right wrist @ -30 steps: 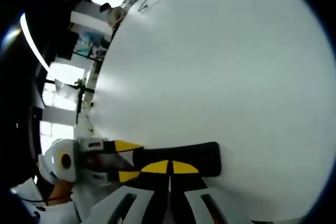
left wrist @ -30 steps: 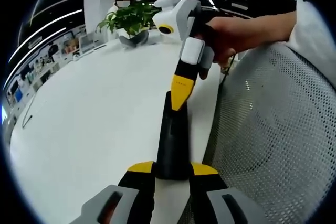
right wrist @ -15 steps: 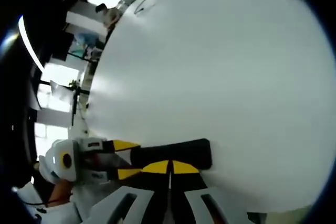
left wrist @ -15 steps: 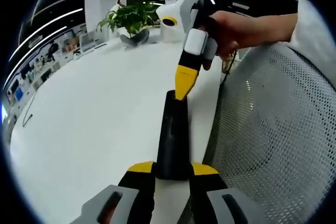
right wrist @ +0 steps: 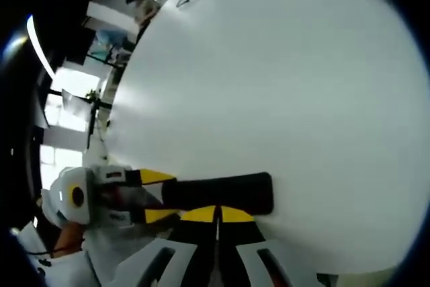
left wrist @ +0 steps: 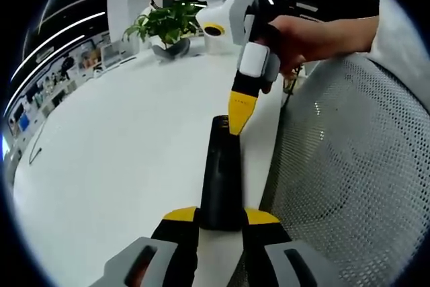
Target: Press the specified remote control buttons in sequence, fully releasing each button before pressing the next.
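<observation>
The left gripper (left wrist: 220, 218) pinches the black remote (left wrist: 220, 179) at its near end — the right gripper (left wrist: 240, 115) (jaws pressed together) touches the far end.

Slim black remote control (left wrist: 220, 179) lies flat on white table (left wrist: 121, 139).

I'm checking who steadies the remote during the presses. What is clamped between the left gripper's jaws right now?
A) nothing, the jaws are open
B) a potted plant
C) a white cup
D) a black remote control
D: in the left gripper view the left gripper has its yellow-tipped jaws shut on the near end of the black remote control, which lies on the white table.
</observation>
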`<state>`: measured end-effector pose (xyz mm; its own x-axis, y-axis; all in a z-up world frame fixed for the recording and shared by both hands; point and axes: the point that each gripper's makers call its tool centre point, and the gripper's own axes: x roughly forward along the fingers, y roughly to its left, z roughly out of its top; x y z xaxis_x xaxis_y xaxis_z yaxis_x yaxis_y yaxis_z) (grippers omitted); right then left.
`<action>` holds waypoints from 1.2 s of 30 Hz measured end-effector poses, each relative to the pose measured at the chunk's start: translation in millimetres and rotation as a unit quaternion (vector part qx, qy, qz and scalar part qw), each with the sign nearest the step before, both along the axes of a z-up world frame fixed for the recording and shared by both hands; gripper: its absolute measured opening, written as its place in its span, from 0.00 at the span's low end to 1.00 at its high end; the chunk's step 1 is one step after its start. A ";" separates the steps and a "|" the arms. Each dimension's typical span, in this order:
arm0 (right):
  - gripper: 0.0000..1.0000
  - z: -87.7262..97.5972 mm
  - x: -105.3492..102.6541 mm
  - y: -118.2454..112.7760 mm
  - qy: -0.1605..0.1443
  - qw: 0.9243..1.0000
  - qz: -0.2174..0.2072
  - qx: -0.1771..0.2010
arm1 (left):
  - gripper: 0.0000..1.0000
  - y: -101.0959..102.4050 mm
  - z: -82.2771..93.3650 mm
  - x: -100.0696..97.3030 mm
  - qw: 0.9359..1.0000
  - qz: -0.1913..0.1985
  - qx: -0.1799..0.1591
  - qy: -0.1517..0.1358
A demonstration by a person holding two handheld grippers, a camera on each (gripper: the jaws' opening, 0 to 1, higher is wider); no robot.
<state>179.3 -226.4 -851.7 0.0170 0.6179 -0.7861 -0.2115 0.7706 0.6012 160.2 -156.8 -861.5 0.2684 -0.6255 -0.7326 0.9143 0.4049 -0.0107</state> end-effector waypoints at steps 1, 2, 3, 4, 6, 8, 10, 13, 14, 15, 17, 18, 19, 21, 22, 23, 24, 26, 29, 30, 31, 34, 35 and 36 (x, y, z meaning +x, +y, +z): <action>0.00 -0.5 -0.1 -0.7 0.000 1.000 0.001 -0.003 | 0.24 0.0 -0.1 0.0 1.000 0.000 0.000 0.000; 0.00 -1.1 0.0 -1.2 -0.003 1.000 0.002 -0.006 | 0.24 0.0 0.1 0.0 1.000 0.000 0.000 0.000; 0.00 -1.2 0.0 -0.9 -0.002 1.000 0.005 -0.006 | 0.24 0.0 0.2 0.0 1.000 0.001 0.000 0.000; 0.00 -1.4 0.3 -1.1 -0.003 1.000 0.005 -0.007 | 0.24 0.0 0.2 0.0 1.000 0.001 0.000 0.000; 0.00 -1.5 -0.1 -1.4 -0.004 1.000 0.007 -0.008 | 0.24 0.0 0.2 0.0 1.000 0.001 -0.001 0.000; 0.00 -1.8 -0.1 -1.4 -0.005 1.000 0.008 -0.009 | 0.24 0.1 -0.1 0.0 1.000 0.001 -0.001 0.000; 0.00 -2.7 -0.9 -1.0 -0.008 1.000 0.015 -0.013 | 0.24 0.0 0.1 -0.2 1.000 0.001 -0.001 0.000; 0.00 -3.7 -1.6 -1.1 -0.017 0.999 0.024 -0.019 | 0.24 0.0 -0.3 0.0 1.000 0.000 -0.001 0.000; 0.00 -4.1 -2.2 -1.3 -0.016 0.999 0.025 -0.019 | 0.24 -0.1 -0.2 -0.2 1.000 0.000 -0.001 0.000; 0.00 -5.5 -3.2 -2.0 -0.015 0.999 0.028 -0.022 | 0.24 -0.1 -0.2 -0.3 1.000 0.000 -0.001 0.000; 0.00 -4.9 -2.5 -1.9 -0.018 0.999 0.027 -0.023 | 0.24 -0.2 -0.1 -0.2 1.000 0.000 -0.001 0.000; 0.00 -5.0 -2.7 -1.6 -0.019 0.999 0.028 -0.024 | 0.24 -0.2 -0.1 -0.3 1.000 0.000 -0.001 0.000; 0.00 -5.6 -2.1 -1.8 -0.020 0.999 0.030 -0.027 | 0.24 -0.3 -0.1 -0.3 1.000 0.000 -0.001 0.000; 0.00 -6.2 -1.8 -2.0 -0.022 0.999 0.033 -0.029 | 0.24 -0.2 -0.3 -0.2 1.000 0.000 -0.002 0.000; 0.00 -6.5 -1.7 -2.2 -0.021 0.999 0.032 -0.030 | 0.24 -0.2 -0.2 -0.2 1.000 0.000 -0.002 0.000; 0.00 -6.6 -1.7 -2.3 -0.022 0.999 0.031 -0.031 | 0.24 -0.2 -0.1 -0.2 1.000 -0.001 -0.002 0.000; 0.00 -6.3 -2.1 -1.7 -0.027 0.998 0.037 -0.036 | 0.24 -0.4 0.0 -0.1 1.000 -0.001 -0.002 0.000; 0.00 -5.8 -2.6 -1.3 -0.032 0.998 0.040 -0.040 | 0.24 -0.4 -0.1 0.0 1.000 -0.001 -0.002 -0.001; 0.00 -5.3 -2.5 -2.1 -0.034 0.998 0.043 -0.034 | 0.24 -0.3 -0.2 0.1 1.000 -0.001 -0.002 -0.001; 0.00 -4.8 -3.0 -2.5 -0.029 0.998 0.041 -0.029 | 0.24 -0.3 -0.1 -0.1 1.000 -0.001 -0.002 -0.001; 0.00 -4.7 -2.6 -2.2 -0.027 0.998 0.041 -0.029 | 0.24 -0.3 -0.1 -0.2 1.000 -0.001 -0.002 -0.001; 0.00 -2.8 -3.2 -1.6 -0.029 0.998 0.043 -0.034 | 0.24 -0.3 -0.2 -0.2 1.000 -0.001 -0.002 -0.001; 0.00 -2.5 -2.7 -1.2 -0.031 0.998 0.043 -0.034 | 0.24 -0.3 -0.1 -0.2 1.000 -0.001 -0.001 -0.002; 0.00 -0.8 -0.8 0.0 -0.038 0.998 0.042 -0.031 | 0.24 -0.3 -0.1 -0.2 1.000 -0.001 -0.001 -0.001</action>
